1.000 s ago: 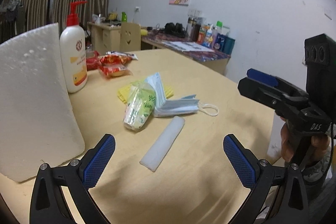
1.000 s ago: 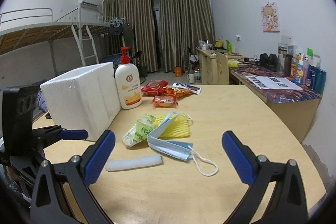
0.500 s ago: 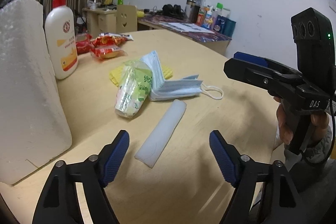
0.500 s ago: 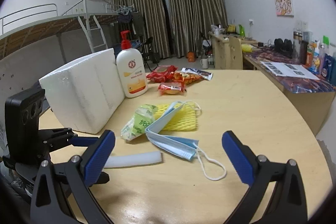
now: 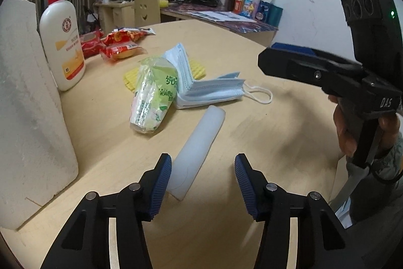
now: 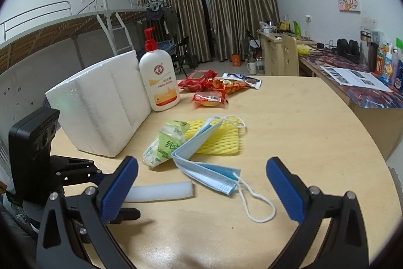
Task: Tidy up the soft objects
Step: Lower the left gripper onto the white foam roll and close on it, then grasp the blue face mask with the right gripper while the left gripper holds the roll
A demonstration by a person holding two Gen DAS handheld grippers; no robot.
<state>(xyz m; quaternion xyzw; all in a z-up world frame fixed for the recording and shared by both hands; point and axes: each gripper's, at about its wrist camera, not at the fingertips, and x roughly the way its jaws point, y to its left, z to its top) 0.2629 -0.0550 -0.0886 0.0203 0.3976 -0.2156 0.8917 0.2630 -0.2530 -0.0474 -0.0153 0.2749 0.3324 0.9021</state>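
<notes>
Foam strip (image 5: 199,150): lay flat on the table (image 5: 252,143), near end between the left claw's (image 5: 202,180) fingers, untouched.
Left claw: closing, not yet gripping.
Right claw (image 6: 201,187): spread wide, empty, above the face masks (image 6: 209,173).

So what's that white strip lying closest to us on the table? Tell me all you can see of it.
The white foam strip is a long, flat, slightly translucent piece with rounded ends, soft-looking. It lies flat on the wooden table, apart from the stack of blue face masks and the green tissue pack. Its near end sits between the left claw's blue pads, which are closing but not yet pressing it.
</notes>
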